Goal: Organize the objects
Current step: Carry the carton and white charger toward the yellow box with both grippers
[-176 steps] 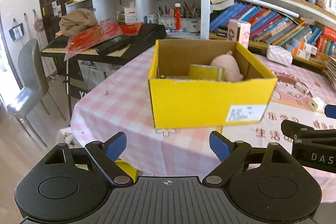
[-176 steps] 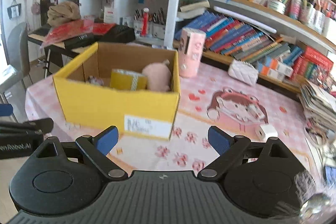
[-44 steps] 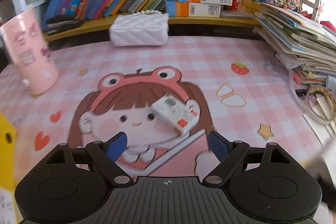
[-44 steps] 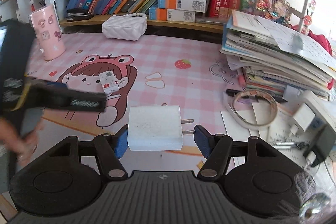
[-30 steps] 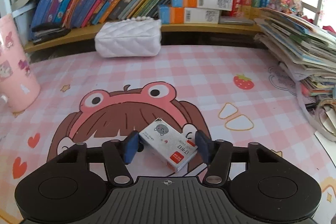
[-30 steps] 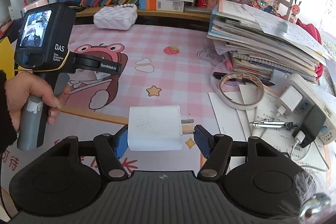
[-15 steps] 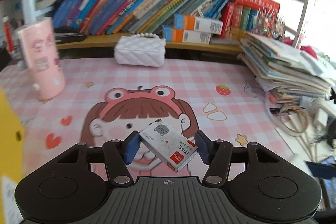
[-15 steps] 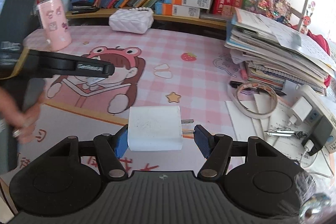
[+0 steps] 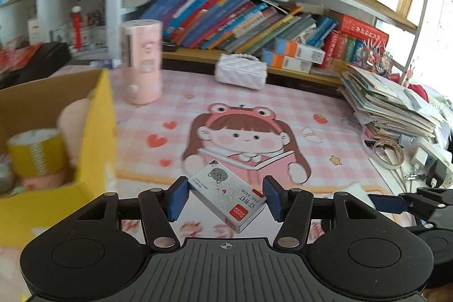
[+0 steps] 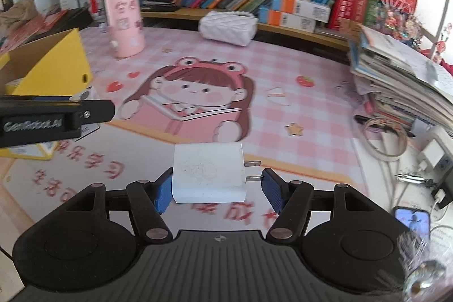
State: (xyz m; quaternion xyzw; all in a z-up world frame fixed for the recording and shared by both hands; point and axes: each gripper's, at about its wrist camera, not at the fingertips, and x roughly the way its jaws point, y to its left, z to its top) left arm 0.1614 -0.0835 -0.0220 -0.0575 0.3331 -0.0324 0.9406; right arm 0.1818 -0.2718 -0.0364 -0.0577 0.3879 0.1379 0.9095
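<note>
My left gripper point(image 9: 225, 198) is shut on a small white staple box point(image 9: 226, 196) with a cat picture, held askew above the pink mat. To its left stands the yellow cardboard box point(image 9: 96, 132), holding a yellow tape roll point(image 9: 35, 152) and a pink soft thing point(image 9: 72, 120). My right gripper point(image 10: 216, 187) is shut on a white plug adapter point(image 10: 208, 173), its two prongs pointing right toward the right pad. In the right wrist view the left gripper point(image 10: 93, 109) reaches in from the left edge, in front of the yellow cardboard box point(image 10: 56, 67).
A pink cylinder point(image 9: 141, 61) and a white quilted purse point(image 9: 240, 71) stand at the back by the bookshelf. A paper stack point(image 10: 402, 78), a tape ring point(image 10: 385, 139), chargers point(image 10: 433, 152) and a phone point(image 10: 412, 221) crowd the right side. The cartoon mat point(image 10: 198, 92) covers the table.
Both grippers have swung left with their loads still held. The yellow box has come into the left of both views, and the left gripper has risen above the mat.
</note>
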